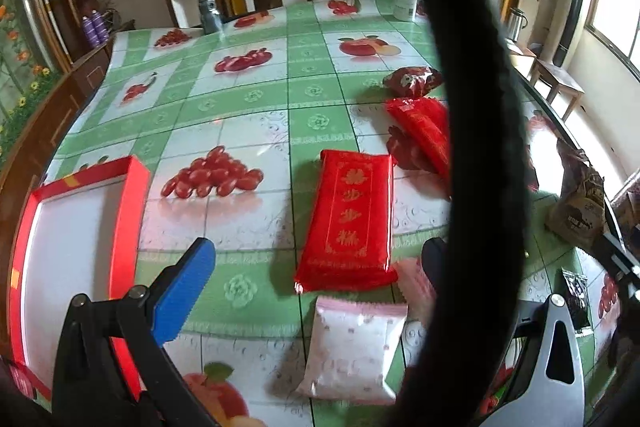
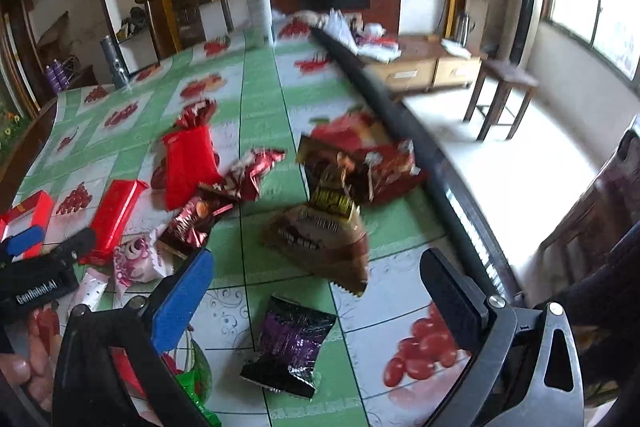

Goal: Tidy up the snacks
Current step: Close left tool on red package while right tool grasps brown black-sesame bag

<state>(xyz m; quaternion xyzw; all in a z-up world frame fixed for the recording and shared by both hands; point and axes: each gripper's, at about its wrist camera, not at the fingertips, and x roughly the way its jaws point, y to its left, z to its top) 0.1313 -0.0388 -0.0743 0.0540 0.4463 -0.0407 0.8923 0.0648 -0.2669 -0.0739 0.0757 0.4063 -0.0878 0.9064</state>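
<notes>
1. Hovering, both tools empty: left gripper (image 1: pixel 316 263) has its fingers spread wide and nothing between them; right gripper (image 2: pixel 320 291) is likewise spread and empty.
2. Red flat packet (image 1: pixel 347 223) lies straight ahead of the left gripper, centred in the gap between the fingers. Probably lined up that way for the next pick.
3. Packet axis: long side runs away from the gripper, nearly along the finger direction, tilted slightly right at the far end. Printed face up, so the fingers would close across the short width.
4. Pink-white sachet (image 1: pixel 352 351) sits nearer than the red packet, just below it, touching or almost touching; can't tell which.
5. Red tray box (image 1: pixel 132 187) is off to the left of the left gripper, open side up, looks empty — likely the drop spot.
6. Black-purple packet (image 2: pixel 290 343) lies between the right fingers, close in; brown bag (image 2: pixel 324 239) just beyond it.
7. Remaining snacks are scattered loose on the fruit-print tablecloth (image 1: pixel 248 115); sorting looks barely started.
</notes>
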